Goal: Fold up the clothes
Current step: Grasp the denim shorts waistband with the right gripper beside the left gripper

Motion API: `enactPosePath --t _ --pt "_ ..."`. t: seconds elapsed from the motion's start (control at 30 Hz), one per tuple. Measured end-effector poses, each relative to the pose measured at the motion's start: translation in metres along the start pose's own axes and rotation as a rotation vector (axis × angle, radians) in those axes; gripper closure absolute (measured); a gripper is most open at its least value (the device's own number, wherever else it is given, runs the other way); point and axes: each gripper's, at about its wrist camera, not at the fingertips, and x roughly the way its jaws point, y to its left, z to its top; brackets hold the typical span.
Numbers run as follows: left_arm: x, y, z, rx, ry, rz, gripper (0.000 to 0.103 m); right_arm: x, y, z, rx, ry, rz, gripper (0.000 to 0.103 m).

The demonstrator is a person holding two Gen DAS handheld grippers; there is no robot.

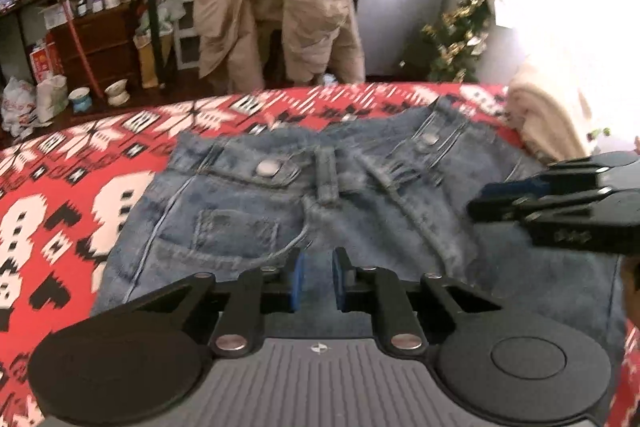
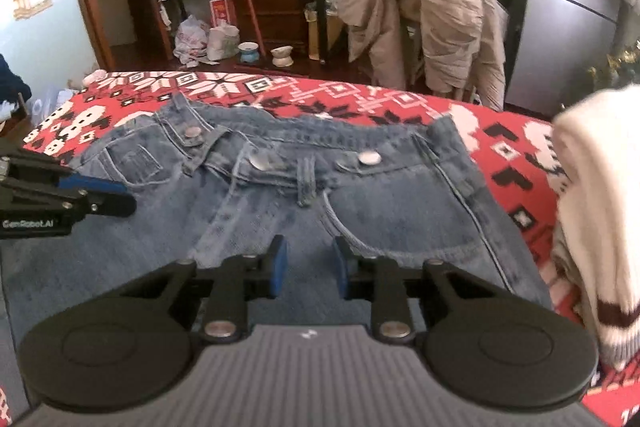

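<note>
A pair of blue jeans point(image 1: 320, 203) lies flat on the red patterned cloth point(image 1: 80, 163), waistband away from me; it also shows in the right wrist view point(image 2: 360, 195). My left gripper point(image 1: 319, 279) hovers just above the jeans' upper legs, its blue-padded jaws slightly apart with nothing between them. My right gripper point(image 2: 308, 267) hovers over the jeans near the right pocket, jaws apart and empty. The right gripper shows at the right of the left wrist view point(image 1: 480, 203), and the left gripper at the left of the right wrist view point(image 2: 124, 199).
A cream knit garment point(image 2: 600, 211) with a dark stripe lies at the table's right end, touching the jeans' side. A beige jacket hangs over a chair point(image 1: 276, 7) behind the table. Cluttered shelves, a fridge point(image 2: 568, 7) and a small decorated tree point(image 1: 460, 35) stand beyond.
</note>
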Motion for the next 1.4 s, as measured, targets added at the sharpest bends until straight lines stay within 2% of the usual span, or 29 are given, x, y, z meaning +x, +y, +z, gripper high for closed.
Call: enactPosePath --t 0.23,0.27,0.33,0.43,0.73,0.77,0.9,1.0,1.1,1.17,1.2,1.27,1.33,1.4 --pt "0.038 -0.001 0.034 -0.05 0.005 -0.063 0.09 0.025 0.009 0.033 -0.009 -0.014 0.061 0.074" --pt "0.044 -0.001 0.037 -0.049 0.012 -0.058 0.09 0.03 0.008 0.038 -0.004 -0.019 0.072 0.074" --pt "0.056 0.001 0.042 -0.047 0.027 -0.036 0.098 0.041 0.009 0.047 0.001 -0.017 0.085 0.074" --pt "0.066 0.009 0.044 -0.067 0.037 -0.017 0.097 0.059 0.011 0.055 -0.01 -0.007 0.089 0.075" --pt "0.055 0.035 0.036 -0.205 0.03 -0.054 0.096 0.084 0.035 0.066 -0.164 0.023 0.037 0.075" --pt "0.054 0.038 0.034 -0.22 0.034 -0.057 0.096 0.088 0.039 0.065 -0.19 0.024 0.026 0.072" --pt "0.042 0.045 0.028 -0.225 0.04 -0.036 0.095 0.093 0.037 0.069 -0.162 0.028 0.03 0.072" --pt "0.033 0.052 0.024 -0.22 0.034 -0.016 0.095 0.079 0.033 0.069 -0.129 -0.002 0.07 0.071" --pt "0.028 0.062 0.02 -0.221 0.036 0.009 0.095 0.074 0.042 0.063 -0.164 0.004 0.094 0.071" --pt "0.026 0.068 0.016 -0.228 0.041 0.022 0.095 0.082 0.048 0.059 -0.218 0.003 0.03 0.061" --pt "0.024 0.071 0.015 -0.234 0.043 0.022 0.095 0.084 0.046 0.06 -0.205 -0.002 0.021 0.061" --pt "0.019 0.073 0.01 -0.23 0.041 0.026 0.095 0.09 0.036 0.065 -0.132 0.009 0.016 0.049" --pt "0.014 0.074 0.007 -0.225 0.04 0.029 0.095 0.095 0.027 0.066 -0.078 0.018 0.02 0.048" --pt "0.009 0.077 0.005 -0.229 0.037 0.036 0.095 0.092 0.026 0.07 -0.086 0.023 0.02 0.048"
